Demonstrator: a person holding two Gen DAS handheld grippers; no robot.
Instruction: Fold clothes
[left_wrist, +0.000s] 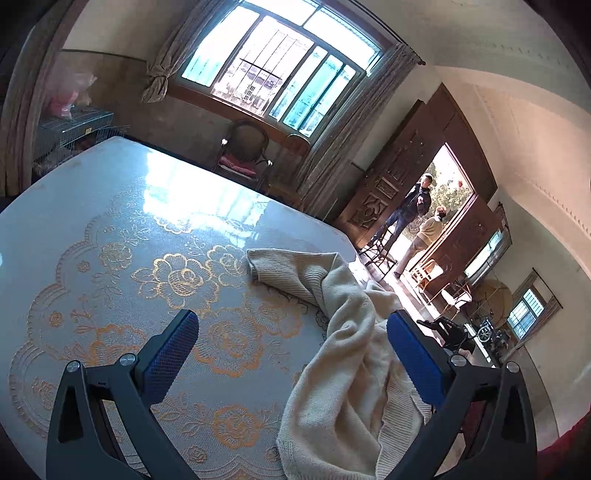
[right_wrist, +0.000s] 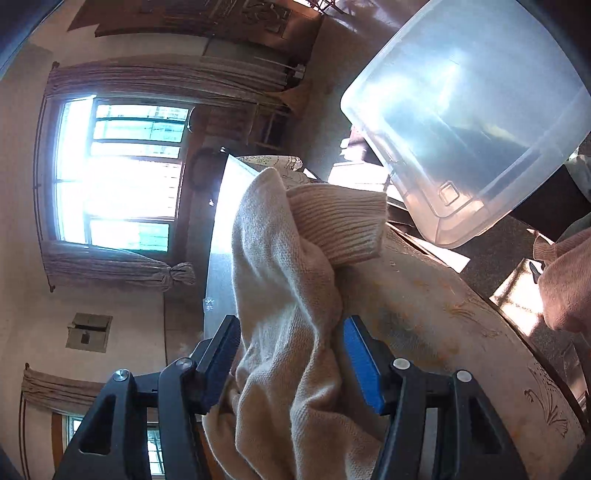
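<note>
Left tongs (left_wrist: 291, 354): spread wide, grasping nothing; one pad just beside the cream knit sweater (left_wrist: 347, 354).
Right tongs (right_wrist: 291, 365): parted, sweater (right_wrist: 288, 295) bunched between the blue pads; contact on the left pad, a gap at the right, so not clamped.
Sweater: rumpled heap at the edge of the floral tabletop (left_wrist: 110, 240), ribbed cuff (right_wrist: 340, 221) flopped loose.
Progress: no fold visible; spreading flat and all folding remain.
Nearby: clear plastic storage bin (right_wrist: 461, 110).
</note>
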